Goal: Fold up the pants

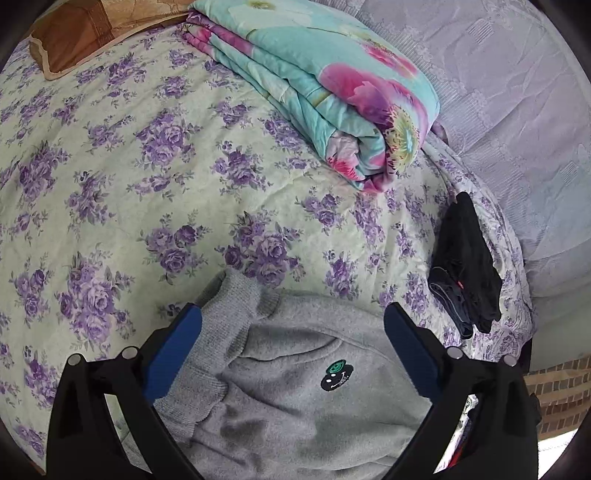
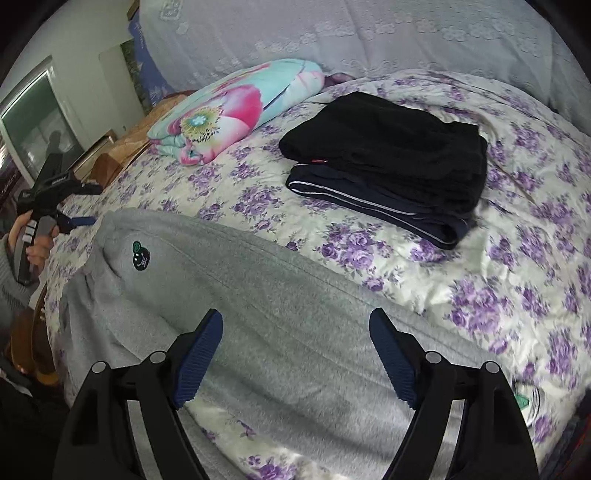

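Observation:
Grey sweatpants (image 1: 295, 387) lie flat on the flowered bed sheet (image 1: 110, 184), with a small dark smiley patch (image 1: 335, 376) near the waistband. My left gripper (image 1: 293, 310) hovers open over the ribbed waistband end, its blue pads apart and pressing on nothing. In the right wrist view the pants (image 2: 258, 295) run from the waist at the left down a long leg. My right gripper (image 2: 295, 314) stands open above that leg with only cloth below it. A hand holds the left gripper (image 2: 92, 205) beside the waist.
A stack of folded dark clothes (image 2: 388, 162) lies further back on the bed. A folded turquoise and pink quilt (image 2: 229, 110) sits near the head end, with a brown pillow (image 1: 81, 37) beyond it. A pale lace cover (image 2: 332, 33) rises behind the bed.

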### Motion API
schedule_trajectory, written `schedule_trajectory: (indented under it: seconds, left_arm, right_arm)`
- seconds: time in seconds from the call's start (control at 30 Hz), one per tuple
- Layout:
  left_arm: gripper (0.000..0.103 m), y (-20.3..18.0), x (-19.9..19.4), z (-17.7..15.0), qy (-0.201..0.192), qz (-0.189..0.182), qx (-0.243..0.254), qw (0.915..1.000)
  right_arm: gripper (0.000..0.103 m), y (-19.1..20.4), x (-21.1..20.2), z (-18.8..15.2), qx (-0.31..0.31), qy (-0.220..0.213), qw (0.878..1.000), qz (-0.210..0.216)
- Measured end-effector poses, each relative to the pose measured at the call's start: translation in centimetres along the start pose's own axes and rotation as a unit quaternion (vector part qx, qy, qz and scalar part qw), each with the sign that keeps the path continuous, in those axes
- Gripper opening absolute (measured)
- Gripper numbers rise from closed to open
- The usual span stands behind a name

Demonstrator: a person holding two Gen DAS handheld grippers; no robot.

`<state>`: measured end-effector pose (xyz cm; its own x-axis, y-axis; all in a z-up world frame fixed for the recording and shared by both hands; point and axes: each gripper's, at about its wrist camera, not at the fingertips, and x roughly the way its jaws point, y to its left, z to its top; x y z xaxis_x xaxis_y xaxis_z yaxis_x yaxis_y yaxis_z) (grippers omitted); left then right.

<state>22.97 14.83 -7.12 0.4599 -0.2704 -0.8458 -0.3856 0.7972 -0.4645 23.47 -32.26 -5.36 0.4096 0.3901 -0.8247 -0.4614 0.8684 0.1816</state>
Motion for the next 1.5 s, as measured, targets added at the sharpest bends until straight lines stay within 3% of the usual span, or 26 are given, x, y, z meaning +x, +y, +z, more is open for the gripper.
schedule_trajectory:
  seconds: [0.2,0.3,0.43,0.67,0.97,1.27,1.5]
  left_arm:
    - [0.096,-0.4,1.9,0.4,0.025,0.034,-0.001,0.9991]
    - [0.096,-0.4,2.6,0.6,0.029,0.047,-0.004,0.9985]
    - [0.096,-0.3,3.6,0.9,0.037,0.059,-0.009,0.9975]
    - [0.072,0.8,5.4,1.1,0.057,0.077,-0.022,0.9952]
    - [0.064,1.5,4.8,1.3,0.057,0.066,-0.035,0.9956]
    - [0.064,2.2,6.6,2.7,0.087,0.063,-0.055,0.9927]
    - [0.034,2.6,6.6,2.6,0.082,0.077,-0.048,0.9925]
  right_arm:
    - [0.071,-0.9,4.5,2.4,-0.069,0.044,0.996,0.040]
    - [0.067,-2.2,6.9,3.5,-0.075,0.067,0.993,0.063]
    - [0.053,-3.4,9.3,4.4,-0.073,0.096,0.987,0.105]
    - [0.043,-3.9,11.3,4.2,-0.082,0.131,0.978,0.137]
    - [0.019,-3.0,11.1,3.7,-0.090,0.133,0.979,0.129]
    - [0.010,-2.1,10.0,4.0,-0.108,0.139,0.978,0.112]
    - [0.007,-0.7,8.3,3.6,-0.122,0.133,0.979,0.093]
